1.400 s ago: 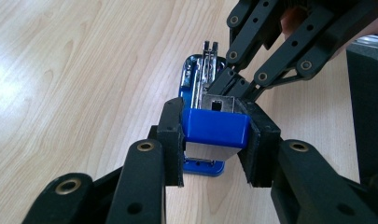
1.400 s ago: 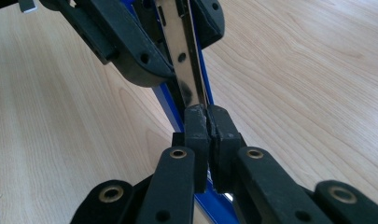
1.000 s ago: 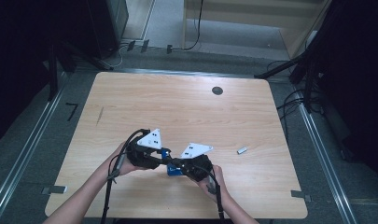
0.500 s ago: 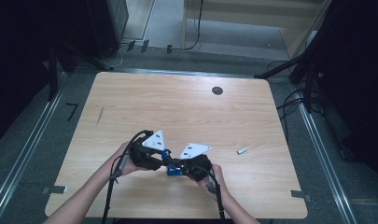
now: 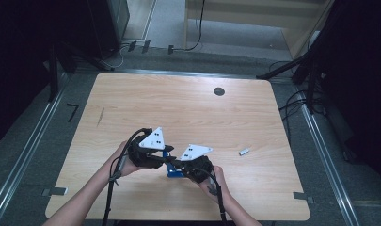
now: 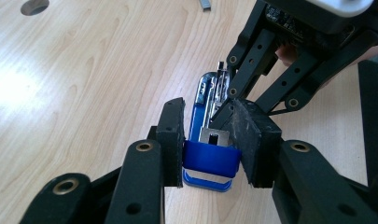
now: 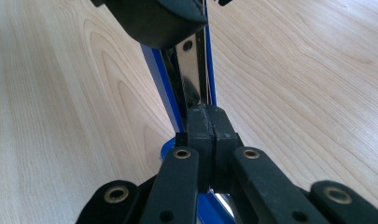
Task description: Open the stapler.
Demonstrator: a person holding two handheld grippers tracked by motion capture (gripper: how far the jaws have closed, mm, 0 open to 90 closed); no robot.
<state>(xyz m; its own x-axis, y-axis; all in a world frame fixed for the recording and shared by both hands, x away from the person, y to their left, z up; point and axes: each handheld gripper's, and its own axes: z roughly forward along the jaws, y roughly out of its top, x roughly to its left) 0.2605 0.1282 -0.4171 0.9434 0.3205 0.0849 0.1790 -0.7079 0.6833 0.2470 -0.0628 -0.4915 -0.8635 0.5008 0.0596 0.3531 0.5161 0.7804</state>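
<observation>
Jaws of the left gripper [image 6: 207, 142], which have just been closing, pinch the blue plastic-and-metal stapler [image 6: 210, 158] at its rear on the wooden desk [image 5: 188, 113]; right gripper [image 7: 207, 123] jaws press together on its silver magazine strip. Stapler looks opened, reloading unfinished; a small staple strip [image 5: 245, 151] lies nearby.

A light wooden table [image 5: 188, 108] with a round dark cable hole [image 5: 219, 91] stands on grey carpeted floor [image 5: 33, 155], framed by metal rails [image 5: 320, 141]. Black cables [image 5: 197, 28] trail behind it, beside a pale wooden cabinet [image 5: 254, 14]. Both sides of the room lie in darkness.
</observation>
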